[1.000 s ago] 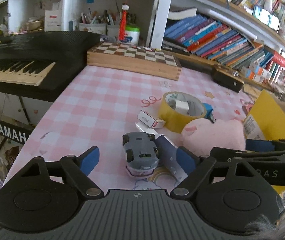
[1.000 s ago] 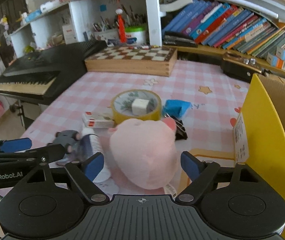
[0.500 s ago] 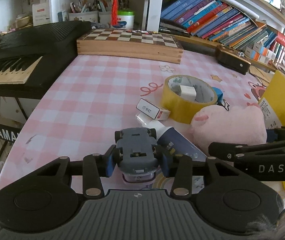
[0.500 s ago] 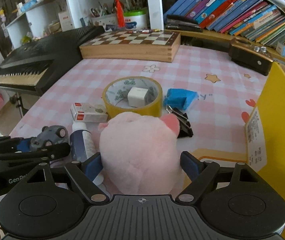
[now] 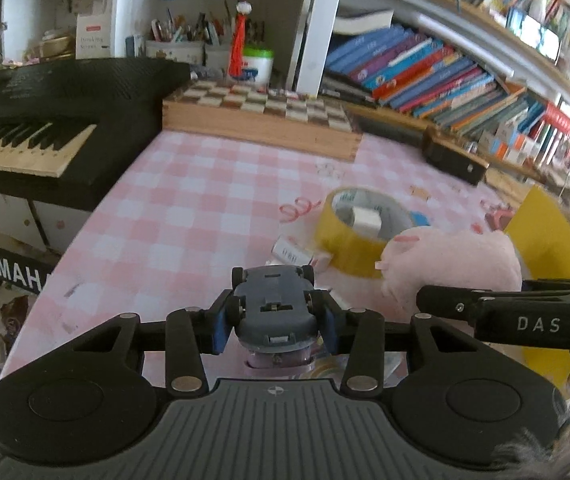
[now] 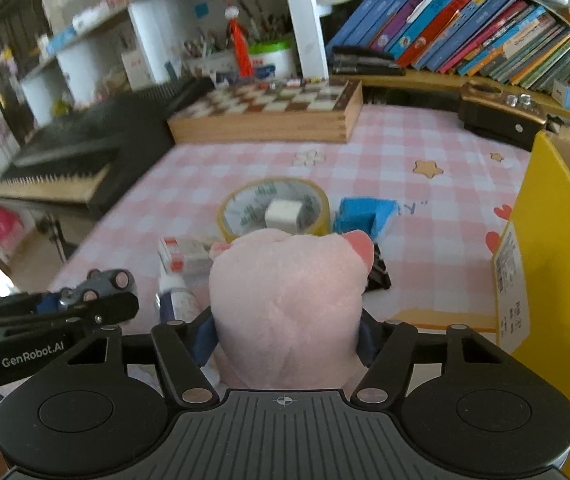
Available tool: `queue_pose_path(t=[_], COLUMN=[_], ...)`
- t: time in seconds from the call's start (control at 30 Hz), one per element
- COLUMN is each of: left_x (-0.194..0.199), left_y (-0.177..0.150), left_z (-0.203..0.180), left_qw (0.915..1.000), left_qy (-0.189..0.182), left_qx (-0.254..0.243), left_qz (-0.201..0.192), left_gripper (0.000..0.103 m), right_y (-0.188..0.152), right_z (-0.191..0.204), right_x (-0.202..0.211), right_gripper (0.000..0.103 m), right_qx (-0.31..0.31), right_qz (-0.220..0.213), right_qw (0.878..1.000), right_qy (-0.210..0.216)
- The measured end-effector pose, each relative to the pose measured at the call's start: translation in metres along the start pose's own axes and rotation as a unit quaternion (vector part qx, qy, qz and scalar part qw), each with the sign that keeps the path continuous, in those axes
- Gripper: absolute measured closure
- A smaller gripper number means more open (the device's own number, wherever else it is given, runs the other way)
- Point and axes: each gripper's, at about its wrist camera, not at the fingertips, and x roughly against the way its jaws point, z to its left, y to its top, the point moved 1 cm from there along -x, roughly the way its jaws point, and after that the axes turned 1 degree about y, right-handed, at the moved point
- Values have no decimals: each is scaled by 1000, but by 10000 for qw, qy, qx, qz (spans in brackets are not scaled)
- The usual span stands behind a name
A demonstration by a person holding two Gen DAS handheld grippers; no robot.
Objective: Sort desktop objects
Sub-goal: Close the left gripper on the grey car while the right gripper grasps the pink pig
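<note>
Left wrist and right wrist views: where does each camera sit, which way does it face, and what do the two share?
Left wrist: sits on the left gripper, looking forward along its fingers across the pink checked table toward the shelves; its fingers clamp the toy car; the right gripper enters from the right.
Right wrist: sits on the right gripper, facing the same way; its fingers squeeze the pink plush; the left gripper enters at left.
Shared: tape roll, chessboard box, keyboard, yellow box, car and plush.

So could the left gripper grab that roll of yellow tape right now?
Probably not yet. The left gripper is shut on the toy car, so its jaws are full. The yellow tape roll lies ahead with open tablecloth before it; only the car blocks a grab.
</note>
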Motion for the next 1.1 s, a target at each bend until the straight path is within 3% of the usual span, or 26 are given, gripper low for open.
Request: queue_pose_path(t=[0.57, 1.1], left_x=[76, 138], left_y=[8, -30], left_z=[8, 24], left_qw=[9954, 9930], left_qy=[-642, -882], left_qx=[385, 504], left_qz=[-600, -610], left_gripper=[63, 63], right_y=[6, -42], right_z=[21, 49], right_x=[74, 122], right_gripper=[37, 37], right_qx=[-44, -257], right_qz=[-572, -505], right_qw=[9981, 9981], right_qy=[216, 260])
